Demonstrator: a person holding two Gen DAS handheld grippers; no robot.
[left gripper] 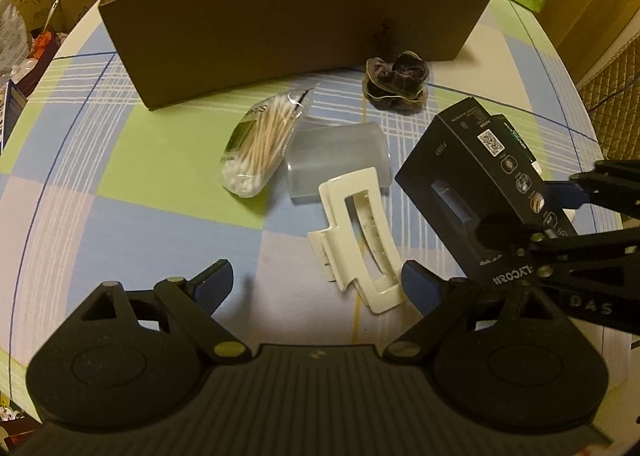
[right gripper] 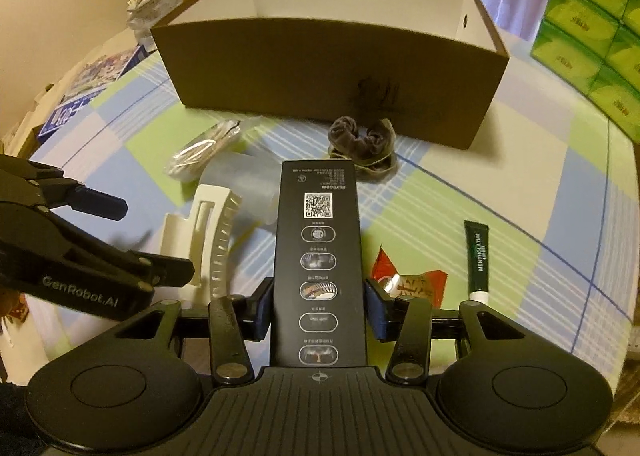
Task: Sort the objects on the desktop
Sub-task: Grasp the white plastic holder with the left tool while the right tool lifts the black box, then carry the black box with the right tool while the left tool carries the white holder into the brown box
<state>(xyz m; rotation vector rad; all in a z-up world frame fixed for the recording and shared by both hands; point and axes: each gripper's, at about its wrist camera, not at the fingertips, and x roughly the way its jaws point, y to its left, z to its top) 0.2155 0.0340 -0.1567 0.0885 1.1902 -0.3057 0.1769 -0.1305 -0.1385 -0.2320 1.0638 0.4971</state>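
Matt brown cardboard box (right gripper: pixel 328 68) with smooth white inner walls; glossy cream plastic hair claw (left gripper: pixel 356 234); frosted translucent plastic case (left gripper: pixel 340 160); dark velvety cloth scrunchie (left gripper: pixel 396 80); matt black printed carton (right gripper: pixel 319 256); checked cloth table cover (left gripper: pixel 132 192).

We see the right tongs (right gripper: pixel 319 310) closed on a black carton (right gripper: pixel 319 256) that points toward the brown box (right gripper: pixel 332 68). On the desk (right gripper: pixel 500 208) lie a white hair claw (right gripper: pixel 204 232), a green tube (right gripper: pixel 478 260) and perhaps a candy wrapper (right gripper: pixel 412 284).
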